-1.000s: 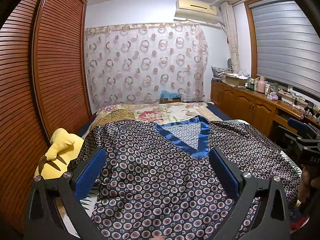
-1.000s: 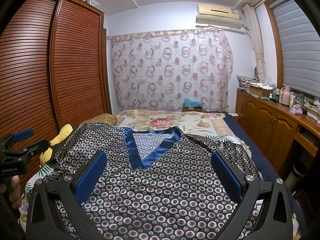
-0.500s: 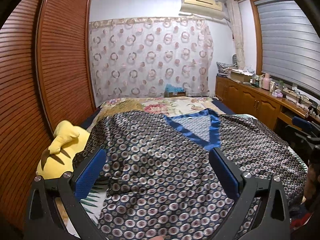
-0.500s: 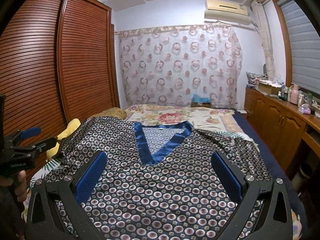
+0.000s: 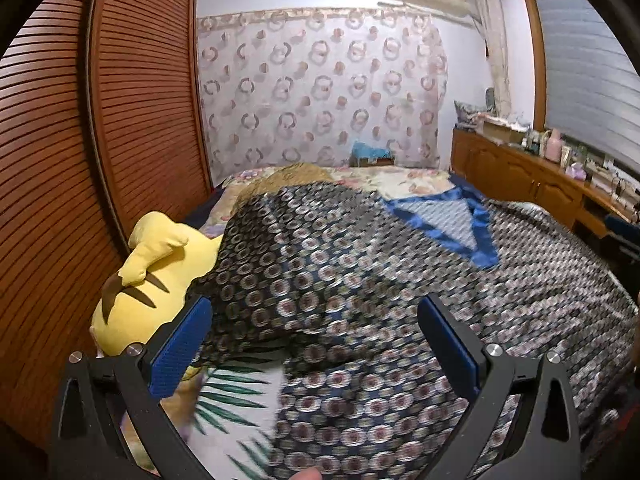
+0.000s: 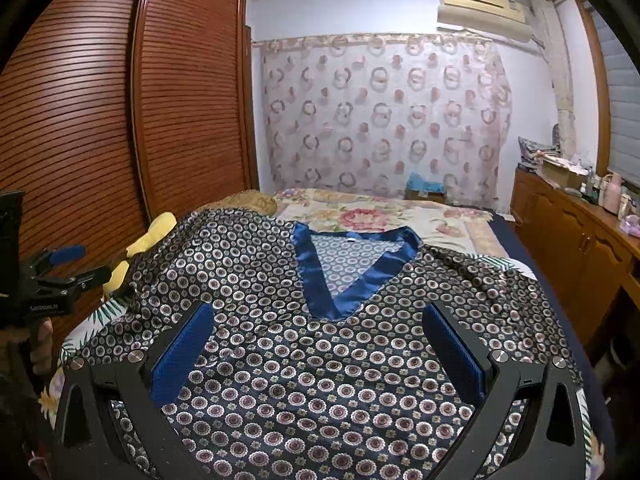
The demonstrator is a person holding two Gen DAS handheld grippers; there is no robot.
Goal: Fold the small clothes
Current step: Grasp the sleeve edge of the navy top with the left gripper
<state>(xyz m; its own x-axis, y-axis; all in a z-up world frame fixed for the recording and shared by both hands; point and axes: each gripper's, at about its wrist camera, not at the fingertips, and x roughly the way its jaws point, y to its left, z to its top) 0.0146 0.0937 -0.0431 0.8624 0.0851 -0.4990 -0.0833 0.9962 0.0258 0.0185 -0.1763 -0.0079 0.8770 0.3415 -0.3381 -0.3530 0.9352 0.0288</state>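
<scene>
Overhead, silky patterned top [image 6: 280,360] (blue-trimmed V-neck)

Left gripper [image 5: 316,344] and right gripper [image 6: 318,344]: both held level and forward-pointing, jaws spread wide with nothing between the blue pads [image 6: 182,354]; a hand [image 6: 40,344] is seen gripping the left handle.

Patterned top [image 6: 320,360] spread flat across the near part of the bed [image 6: 448,220], neckline toward the far edge, plush toy [image 5: 148,280] at the bed's left edge, partly overlapped by the top, wardrobe [image 6: 120,120] behind it, cabinet [image 6: 568,232] along the right edge, curtain [image 6: 380,120] beyond the far edge
</scene>
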